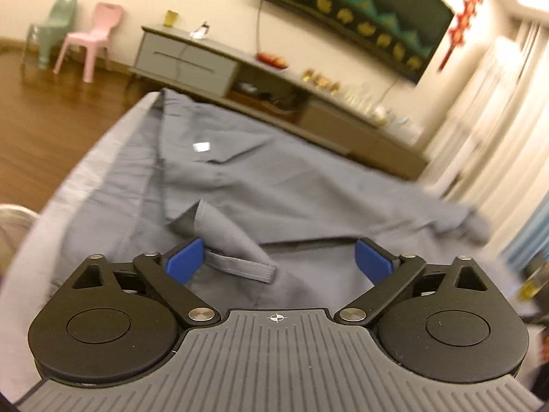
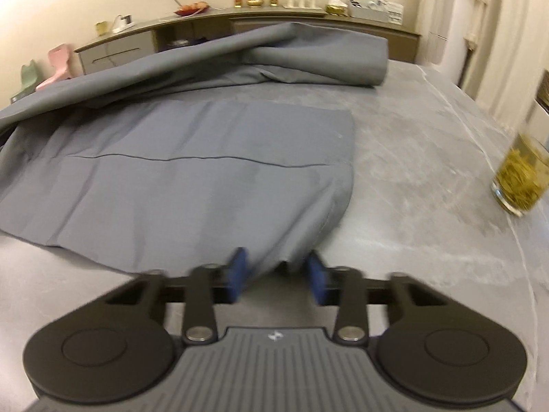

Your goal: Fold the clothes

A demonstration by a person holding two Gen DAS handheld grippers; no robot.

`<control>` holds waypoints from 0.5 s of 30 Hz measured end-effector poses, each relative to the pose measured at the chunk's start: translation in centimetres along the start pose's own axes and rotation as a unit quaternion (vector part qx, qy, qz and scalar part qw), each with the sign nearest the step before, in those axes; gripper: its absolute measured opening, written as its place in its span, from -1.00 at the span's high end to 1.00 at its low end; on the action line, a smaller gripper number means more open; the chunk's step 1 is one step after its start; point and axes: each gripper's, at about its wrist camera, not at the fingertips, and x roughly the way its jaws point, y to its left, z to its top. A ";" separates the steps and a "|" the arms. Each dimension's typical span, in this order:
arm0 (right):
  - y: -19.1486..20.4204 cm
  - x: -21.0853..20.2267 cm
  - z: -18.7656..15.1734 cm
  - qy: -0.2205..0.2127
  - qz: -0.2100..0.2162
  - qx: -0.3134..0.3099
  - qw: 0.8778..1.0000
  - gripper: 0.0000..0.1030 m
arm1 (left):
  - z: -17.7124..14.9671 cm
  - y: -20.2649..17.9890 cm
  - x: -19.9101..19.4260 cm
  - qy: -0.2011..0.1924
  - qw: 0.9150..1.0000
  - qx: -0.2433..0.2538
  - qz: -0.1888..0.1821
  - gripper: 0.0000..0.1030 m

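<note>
A grey shirt [image 1: 267, 185] lies spread on the grey table [image 1: 68, 185], its collar with a white label toward the far left. My left gripper [image 1: 279, 262] is open wide just above the cloth, and a folded cuff or placket strip [image 1: 240, 266] lies against its left finger [image 1: 185, 262]. In the right wrist view the same shirt [image 2: 192, 185] has its far part folded over in a roll. My right gripper [image 2: 276, 274] is partly open around the shirt's near corner, which hangs between the blue fingers [image 2: 238, 273]; the jaws stand apart from the cloth's edges.
A glass of tea [image 2: 520, 180] stands on the table [image 2: 429, 178] at the right, near its edge. A long TV cabinet [image 1: 274, 79] with small items runs behind the table. Pink and green plastic chairs [image 1: 92, 37] stand on the wooden floor at the far left.
</note>
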 end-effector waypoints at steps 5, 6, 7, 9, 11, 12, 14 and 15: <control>0.3 -0.2 0.0 -0.015 0.004 0.001 1.000 0.91 | -0.2 -1.2 2.3 0.036 0.998 0.017 0.040 -0.64; 0.0 -0.5 0.2 -0.021 0.008 0.010 1.000 0.92 | -0.2 -1.6 3.1 0.042 0.997 0.026 0.058 -0.36; -0.2 -0.8 0.4 -0.027 0.013 0.018 0.999 0.93 | -0.2 -1.9 3.9 0.048 0.995 0.036 0.077 0.87; -1.0 -2.0 1.1 -0.050 0.019 0.039 0.998 0.93 | 1.1 -2.2 5.0 0.060 0.991 0.023 0.115 1.00; -2.4 -4.6 2.9 -0.101 0.022 0.067 0.992 0.94 | 5.1 -2.2 2.4 -0.016 0.994 -0.025 0.106 1.00; -3.2 -5.5 3.6 -0.117 0.014 0.077 0.990 0.94 | 7.3 -2.0 0.6 -0.057 0.992 -0.058 0.097 1.00; -4.8 -6.8 4.8 -0.133 -0.018 0.091 0.987 0.94 | 11.9 -1.5 -2.6 -0.124 0.982 -0.115 0.081 1.00; -5.7 -7.4 5.4 -0.141 -0.034 0.098 0.985 0.94 | 13.3 -1.5 -2.2 -0.120 0.982 -0.108 0.103 1.00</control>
